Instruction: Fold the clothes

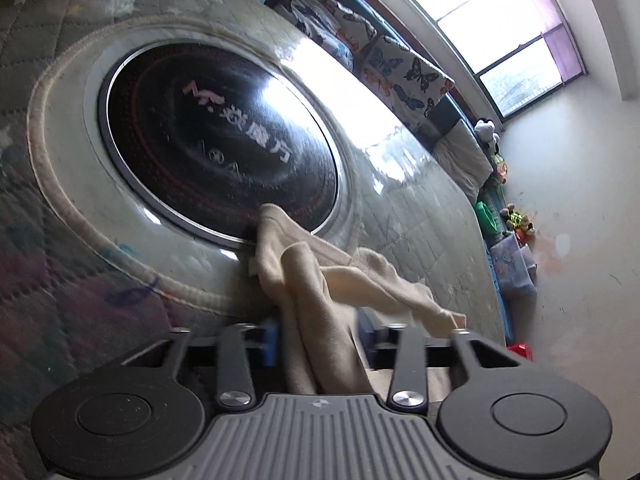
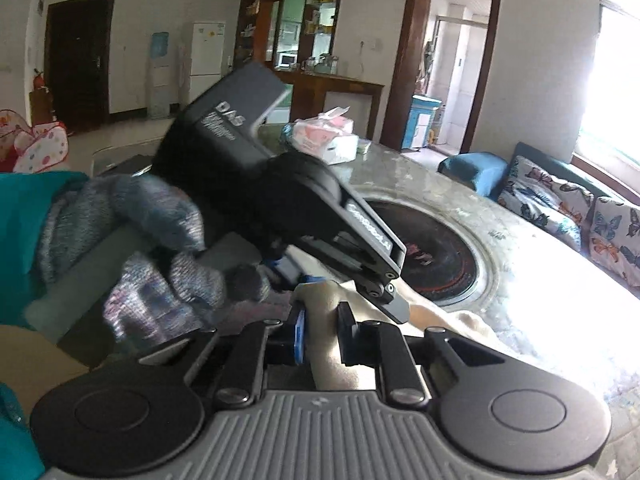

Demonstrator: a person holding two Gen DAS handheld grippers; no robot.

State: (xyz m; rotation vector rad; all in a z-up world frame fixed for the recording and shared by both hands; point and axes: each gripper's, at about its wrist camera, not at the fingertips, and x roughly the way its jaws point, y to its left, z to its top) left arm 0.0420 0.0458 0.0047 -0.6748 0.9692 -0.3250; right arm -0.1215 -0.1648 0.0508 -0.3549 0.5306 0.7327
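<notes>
A cream cloth garment (image 1: 320, 280) is bunched between the fingers of my left gripper (image 1: 316, 340), which is shut on it and holds it above the round table. The cloth trails to the right over the table cover. In the right wrist view my right gripper (image 2: 322, 340) is shut on the same cream cloth (image 2: 328, 356). The left gripper's body (image 2: 280, 200), held by a gloved hand (image 2: 152, 248), is directly in front of the right one, very close. The two grippers hold the cloth side by side.
The round table (image 1: 420, 220) has a plastic-covered quilted cloth and a black induction cooktop (image 1: 220, 144) in its middle. A tissue pack (image 2: 324, 140) lies at the table's far side. A sofa with butterfly cushions (image 1: 400, 68) stands by the window.
</notes>
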